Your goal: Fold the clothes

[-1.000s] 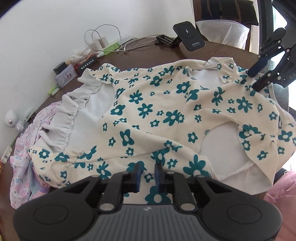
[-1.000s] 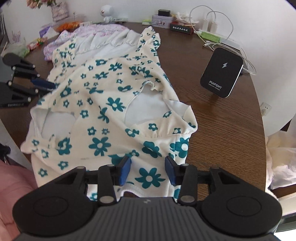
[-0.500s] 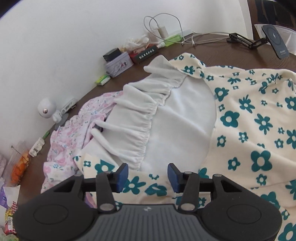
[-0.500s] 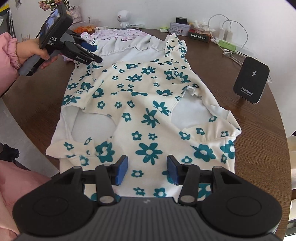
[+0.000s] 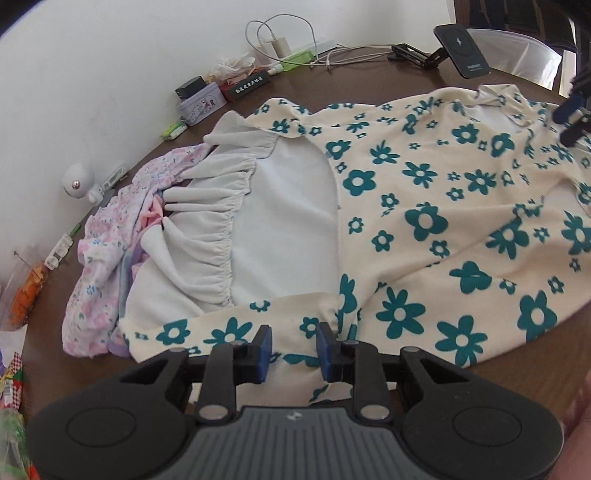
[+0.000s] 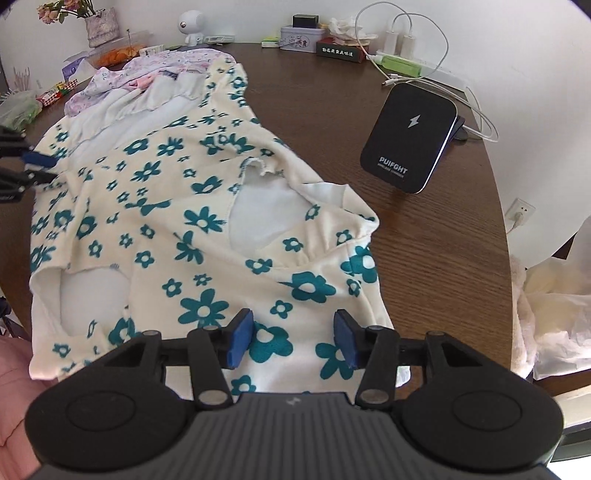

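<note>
Quick tally, roughly:

- 1 round wooden table (image 6: 424, 236)
- 1 cream dress with teal flowers (image 6: 177, 206), spread flat
- 1 heap of pink and purple clothes (image 5: 107, 258) at its far end, too bunched to count
- 2 grippers: left gripper (image 5: 292, 349), right gripper (image 6: 291, 338)
- 1 black wireless charger (image 6: 410, 136) on a stand
- 2 white plugs (image 6: 399, 40) with cables
- 1 small tin (image 6: 297, 37) with 1 black box (image 6: 306, 20) on top
- 1 little white robot figure (image 6: 192, 24)
- 1 flower pot (image 6: 99, 29)
- 1 green bottle (image 6: 400, 64), lying down
</note>
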A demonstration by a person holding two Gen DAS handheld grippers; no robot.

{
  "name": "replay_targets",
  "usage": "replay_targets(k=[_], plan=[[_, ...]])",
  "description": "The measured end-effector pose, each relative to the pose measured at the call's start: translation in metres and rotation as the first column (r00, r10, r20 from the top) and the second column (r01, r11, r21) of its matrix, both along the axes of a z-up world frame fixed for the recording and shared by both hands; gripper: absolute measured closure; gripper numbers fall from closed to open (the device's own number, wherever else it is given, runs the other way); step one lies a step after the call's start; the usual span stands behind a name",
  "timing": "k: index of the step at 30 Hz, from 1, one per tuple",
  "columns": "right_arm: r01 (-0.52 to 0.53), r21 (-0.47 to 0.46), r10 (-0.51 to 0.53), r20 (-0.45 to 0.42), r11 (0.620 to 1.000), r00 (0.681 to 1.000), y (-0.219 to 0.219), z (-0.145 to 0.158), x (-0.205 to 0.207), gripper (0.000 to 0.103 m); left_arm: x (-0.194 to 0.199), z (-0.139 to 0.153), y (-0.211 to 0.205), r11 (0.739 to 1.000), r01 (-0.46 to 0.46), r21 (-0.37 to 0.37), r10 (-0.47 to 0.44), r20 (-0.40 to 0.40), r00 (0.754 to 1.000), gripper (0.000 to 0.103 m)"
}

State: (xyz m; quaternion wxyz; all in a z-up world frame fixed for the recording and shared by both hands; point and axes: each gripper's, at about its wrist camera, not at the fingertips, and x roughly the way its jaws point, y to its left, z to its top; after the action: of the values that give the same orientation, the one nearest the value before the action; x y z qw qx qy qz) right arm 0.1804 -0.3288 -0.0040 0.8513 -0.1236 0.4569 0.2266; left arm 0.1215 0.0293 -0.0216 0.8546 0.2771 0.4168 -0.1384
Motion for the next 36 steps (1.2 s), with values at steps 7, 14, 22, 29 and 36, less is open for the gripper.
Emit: replay_targets(k=[7, 14, 22, 29, 36], plan=[[-0.026, -0.009, 0.026, 0.041, 1.0, 0.999, 0.001, -0.002, 0.04, 0.054, -0.048, 0.01, -0.009, 0.996, -0.044, -0.072, 0.039, -0.074, 0.996, 0.075], [0.022, 0.144, -0.035, 0.084, 0.989, 0.996, -0.007, 0.018, 0.023, 0.055, -0.001, 0.061, -0.004, 0.991, -0.011, -0.13, 0.024, 0.102, 0.994, 0.041], [0.121, 0.115, -0.133, 0.104, 0.986, 0.986, -0.015, 0.012, -0.017, 0.033, 0.131, 0.038, -0.023, 0.998, 0.008, -0.069, -0.001, 0.098, 0.995, 0.038], [0.3, 0.2, -0.321, 0.08, 0.933, 0.944, -0.056, -0.005, 0.018, 0.034, 0.18, 0.001, -0.018, 0.997, -0.023, -0.078, 0.024, 0.021, 0.999, 0.055], [0.289, 0.245, -0.305, 0.032, 0.926, 0.952, -0.065, -0.018, 0.056, 0.095, 0.18, -0.002, -0.004, 0.987, -0.046, -0.157, 0.05, 0.019, 0.999, 0.056]])
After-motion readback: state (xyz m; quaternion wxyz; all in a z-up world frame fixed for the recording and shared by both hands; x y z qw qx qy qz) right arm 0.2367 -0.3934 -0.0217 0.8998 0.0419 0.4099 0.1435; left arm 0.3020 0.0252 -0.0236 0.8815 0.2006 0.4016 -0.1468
